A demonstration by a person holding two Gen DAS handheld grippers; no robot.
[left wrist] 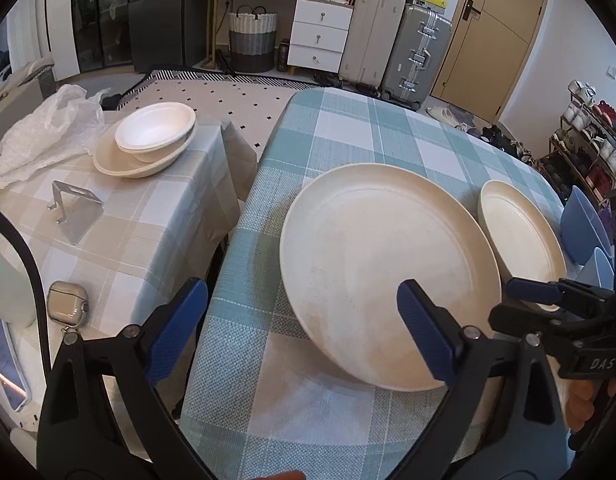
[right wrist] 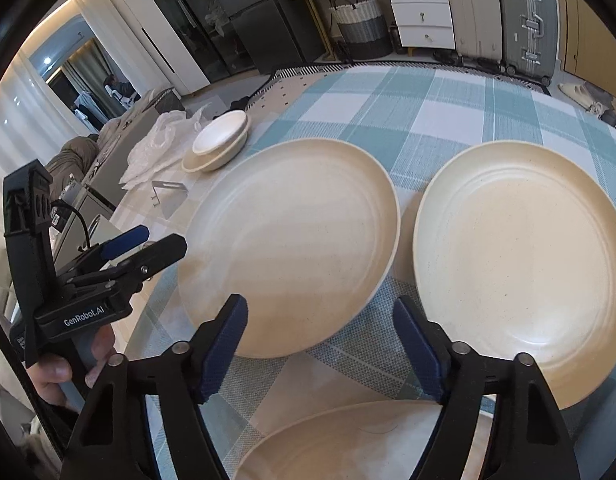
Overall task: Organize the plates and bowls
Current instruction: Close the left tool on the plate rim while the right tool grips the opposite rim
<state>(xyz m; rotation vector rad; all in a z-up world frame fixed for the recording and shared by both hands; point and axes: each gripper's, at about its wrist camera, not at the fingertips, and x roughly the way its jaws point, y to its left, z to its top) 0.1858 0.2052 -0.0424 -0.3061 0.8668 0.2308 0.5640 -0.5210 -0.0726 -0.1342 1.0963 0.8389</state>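
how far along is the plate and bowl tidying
Done: a stack of white bowls on a cream plate sits on the side table. In hand: nothing; the left tool and right tool are open, hovering by the big cream plate. Left: that plate, the second cream plate, a third at the near edge, and blue bowls.

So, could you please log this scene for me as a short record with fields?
main table: teal checked cloth
plates on it: left cream plate and right cream plate, side by side, apart; a third plate's rim nearest the camera
side table: white bowls stacked on a cream plate
left gripper: open, empty, one finger above the left plate
right gripper: open, empty, above the cloth between the plates
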